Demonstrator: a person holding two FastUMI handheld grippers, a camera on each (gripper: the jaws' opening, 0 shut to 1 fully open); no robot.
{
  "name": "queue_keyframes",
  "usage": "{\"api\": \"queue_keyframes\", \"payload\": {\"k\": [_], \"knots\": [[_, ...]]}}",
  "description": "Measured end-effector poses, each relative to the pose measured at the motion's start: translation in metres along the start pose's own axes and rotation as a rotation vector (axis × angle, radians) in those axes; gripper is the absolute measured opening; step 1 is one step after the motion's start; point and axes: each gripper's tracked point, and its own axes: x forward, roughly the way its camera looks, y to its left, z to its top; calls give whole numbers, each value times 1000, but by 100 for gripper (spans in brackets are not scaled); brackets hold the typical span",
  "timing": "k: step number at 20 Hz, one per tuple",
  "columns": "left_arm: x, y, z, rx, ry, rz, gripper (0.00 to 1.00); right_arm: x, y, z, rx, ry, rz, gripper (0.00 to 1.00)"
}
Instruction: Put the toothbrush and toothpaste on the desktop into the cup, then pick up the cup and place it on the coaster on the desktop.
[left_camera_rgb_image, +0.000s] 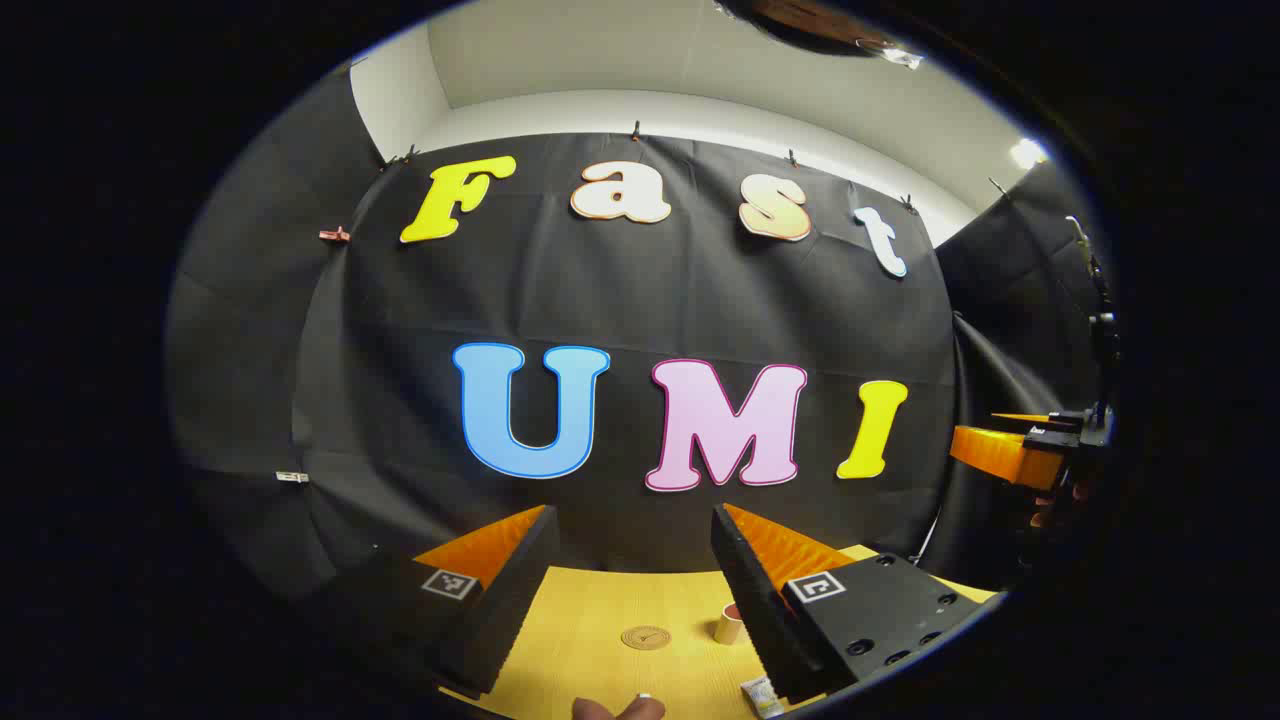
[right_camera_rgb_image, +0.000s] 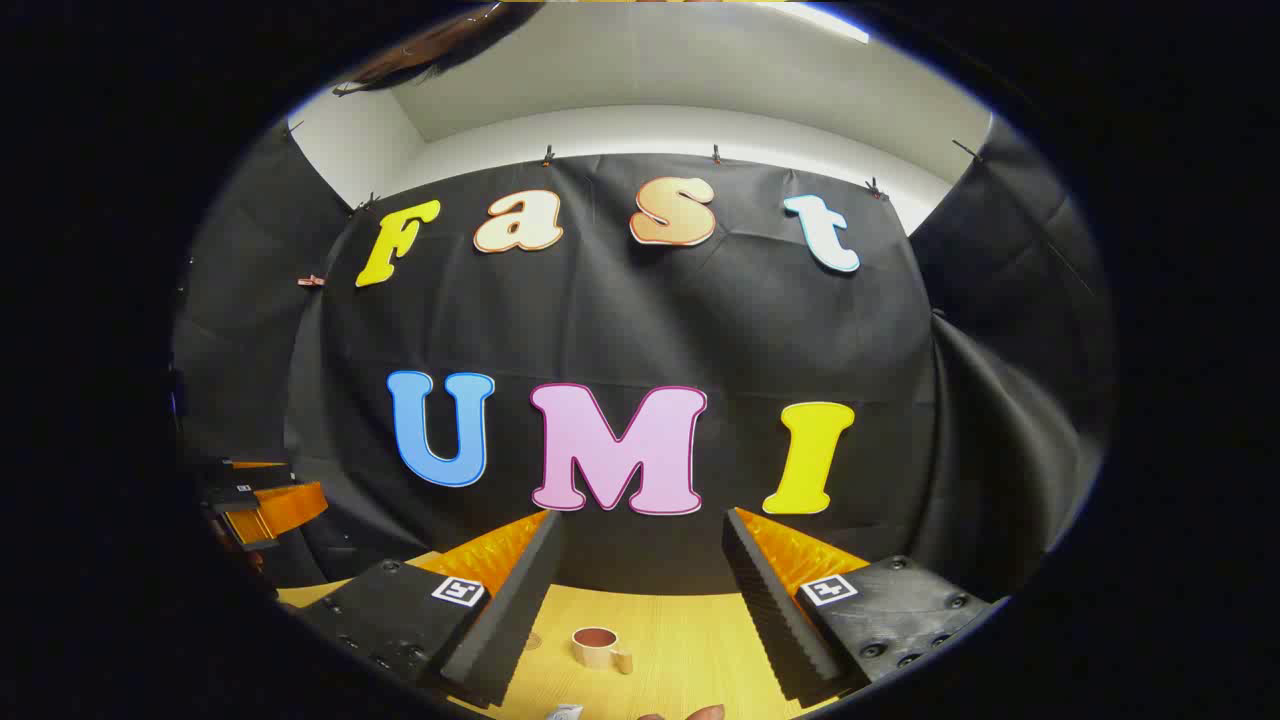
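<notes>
Both tools gape — cup (right_camera_rgb_image: 597, 646) stands untouched.

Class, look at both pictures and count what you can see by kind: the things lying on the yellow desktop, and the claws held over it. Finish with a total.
Cups: 1, the cup
Coasters: 1, the coaster
Toothpaste tubes: 1, the toothpaste tube, only partly seen
Claws: 2, the left claw and the right claw, both open
Total: 5
</notes>
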Motion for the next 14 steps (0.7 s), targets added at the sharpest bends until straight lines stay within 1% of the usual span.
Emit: {"api": "queue_keyframes", "payload": {"k": [9, 14], "knots": [[-1, 9, -4, -1, 6, 4, 96, 0, 12, -3, -22, 17, 13, 97], [-1, 14, -10, 1, 19, 1, 96, 0, 25, -18, -32, 65, 31, 98]]}}
